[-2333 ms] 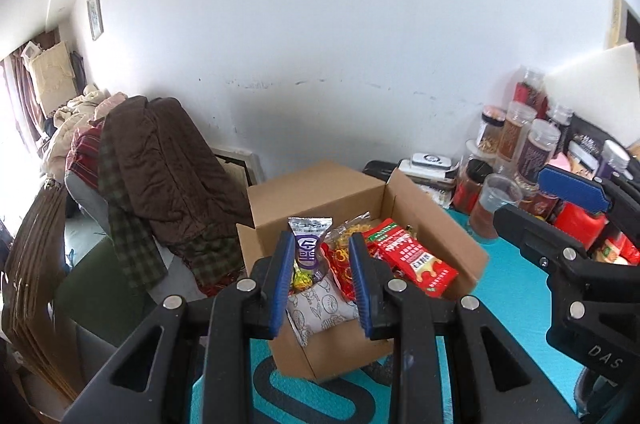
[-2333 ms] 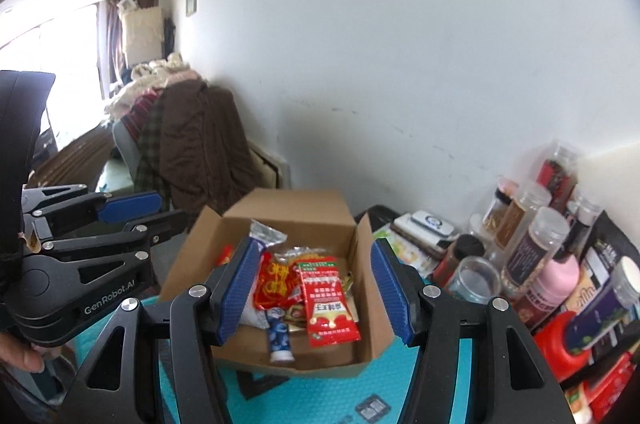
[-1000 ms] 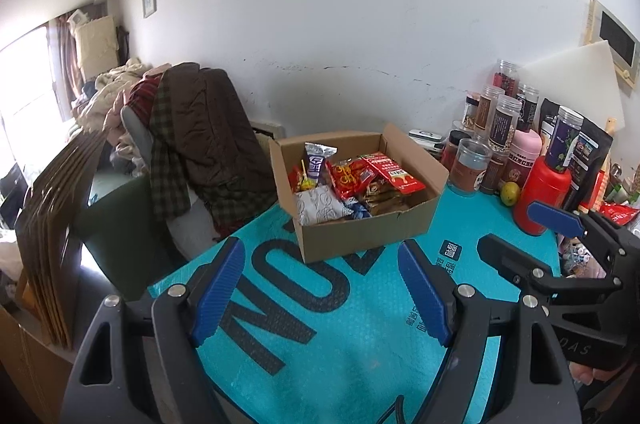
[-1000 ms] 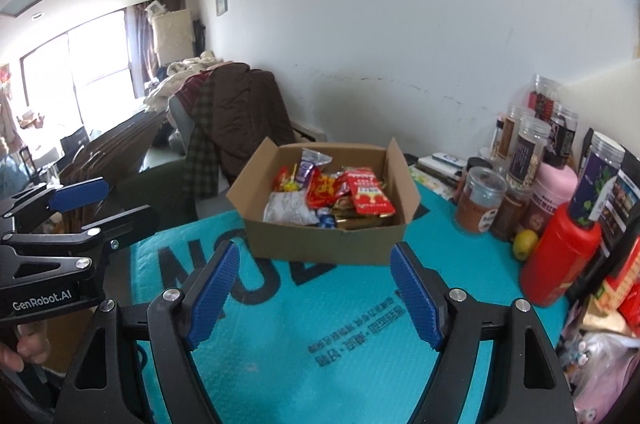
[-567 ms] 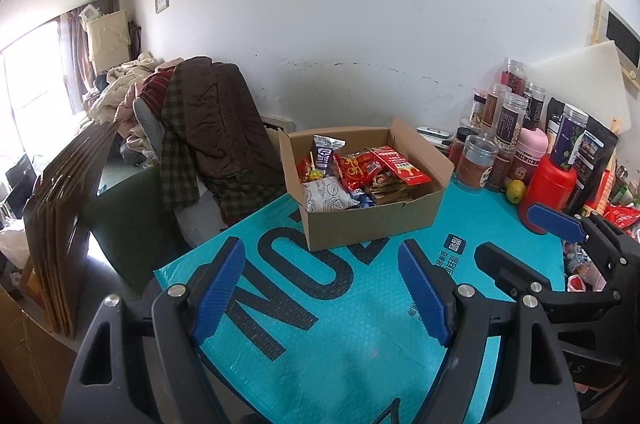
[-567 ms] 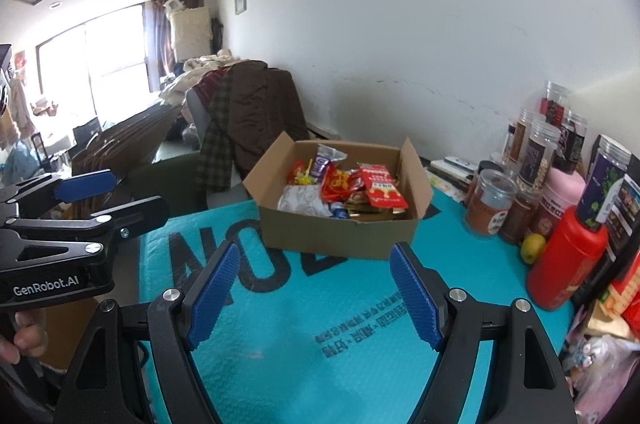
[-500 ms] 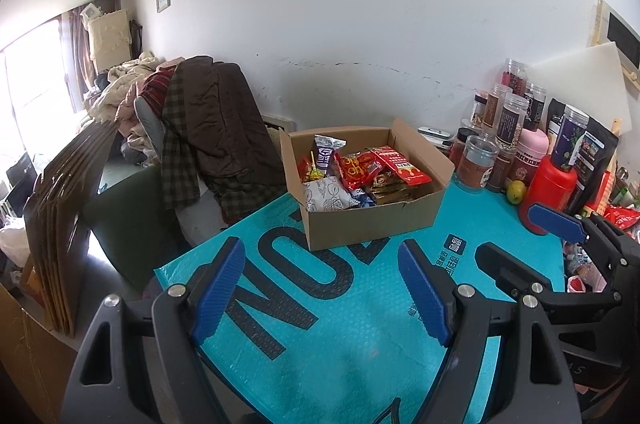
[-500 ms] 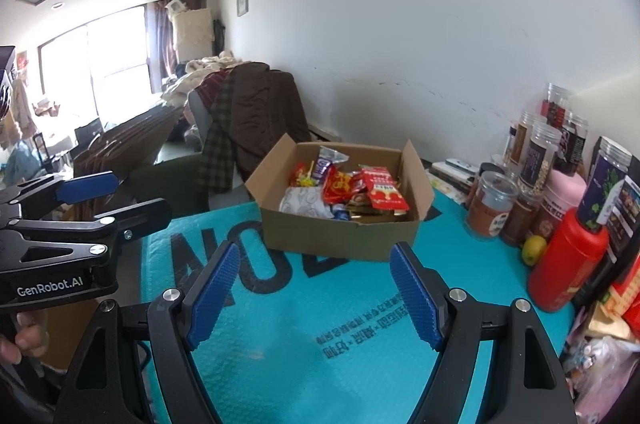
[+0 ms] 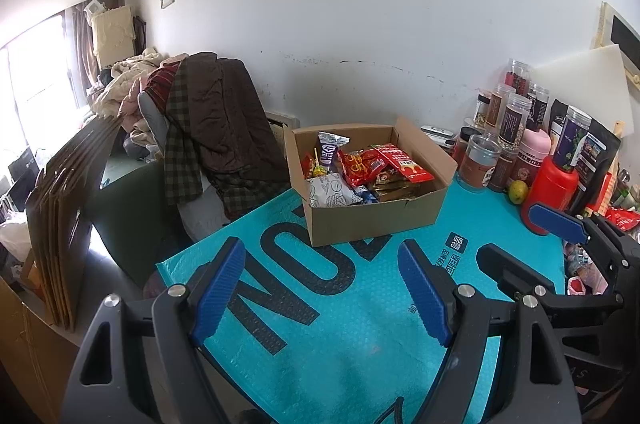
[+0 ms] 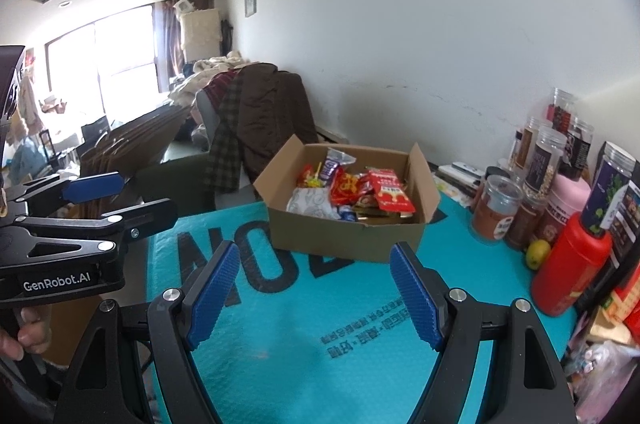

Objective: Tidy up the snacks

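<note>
One open cardboard box [image 9: 372,220] sits toward the back of a worktop covered by a teal printed mat [image 9: 340,324], its flaps up and snack packets heaped inside. Among them: one purple-and-silver packet [image 9: 330,153] standing upright at the back left, one long red packet [image 9: 404,161] lying slantwise on top, one red-and-yellow bag [image 9: 358,163] between those two, and one white printed pouch [image 9: 330,189] at the front left. More wrappers lie beneath, too jumbled to count.

Two claws hang over the mat's near edge, well apart from the box. The left claw [image 9: 322,288] has its blue pads spread wide with nothing between them; the right claw [image 10: 314,288] stands likewise agape and empty. A person's fingers [image 10: 24,332] wrap the left tool's handle, seen in the right wrist view.

To the right of the box stand a cluster of clear lidded jars [image 9: 478,161], at least six, one red bottle [image 9: 552,189], one pink bottle [image 9: 534,153] and one yellow-green fruit [image 9: 517,191]. One chair draped in dark clothes [image 9: 216,131] stands left of the worktop.
</note>
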A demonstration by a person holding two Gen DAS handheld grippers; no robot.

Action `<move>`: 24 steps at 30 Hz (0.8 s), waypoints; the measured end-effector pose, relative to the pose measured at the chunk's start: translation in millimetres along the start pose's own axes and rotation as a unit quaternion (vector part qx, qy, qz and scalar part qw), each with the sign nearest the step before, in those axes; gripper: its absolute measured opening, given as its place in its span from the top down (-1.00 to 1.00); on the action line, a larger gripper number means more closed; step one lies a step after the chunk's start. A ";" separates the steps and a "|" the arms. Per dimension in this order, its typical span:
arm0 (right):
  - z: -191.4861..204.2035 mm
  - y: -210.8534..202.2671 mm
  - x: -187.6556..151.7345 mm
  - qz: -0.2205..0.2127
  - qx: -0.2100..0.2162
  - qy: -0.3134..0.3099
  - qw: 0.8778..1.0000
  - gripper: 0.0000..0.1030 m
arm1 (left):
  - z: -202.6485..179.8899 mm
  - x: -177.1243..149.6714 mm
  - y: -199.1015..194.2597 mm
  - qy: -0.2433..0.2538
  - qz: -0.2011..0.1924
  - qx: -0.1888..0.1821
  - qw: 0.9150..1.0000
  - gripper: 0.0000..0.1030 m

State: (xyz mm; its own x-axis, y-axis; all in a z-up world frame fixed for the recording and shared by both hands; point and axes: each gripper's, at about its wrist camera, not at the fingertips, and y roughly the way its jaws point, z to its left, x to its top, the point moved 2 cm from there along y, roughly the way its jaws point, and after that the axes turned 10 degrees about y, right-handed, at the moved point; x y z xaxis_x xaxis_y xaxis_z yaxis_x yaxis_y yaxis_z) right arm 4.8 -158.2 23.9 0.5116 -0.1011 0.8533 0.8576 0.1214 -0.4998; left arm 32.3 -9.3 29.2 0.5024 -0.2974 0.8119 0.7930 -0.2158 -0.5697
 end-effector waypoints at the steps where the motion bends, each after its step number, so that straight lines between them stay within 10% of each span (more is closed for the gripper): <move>1: 0.0 0.3 -0.1 0.001 0.000 0.000 1.000 -0.52 | -0.1 -0.8 0.1 -0.002 0.000 0.001 1.000 -0.53; 24: 0.7 -2.1 -0.8 0.000 0.001 -0.002 1.000 -0.52 | -1.2 -7.0 -4.1 -0.002 0.005 0.004 1.000 -0.53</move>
State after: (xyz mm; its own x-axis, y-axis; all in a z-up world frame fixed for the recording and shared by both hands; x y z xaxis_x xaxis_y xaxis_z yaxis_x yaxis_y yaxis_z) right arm 2.6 -157.7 24.4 0.5109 -0.0978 0.8540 0.8578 0.1230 -0.4991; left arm 25.2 -7.5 25.7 0.5121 -0.2952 0.8066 0.7908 -0.2045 -0.5768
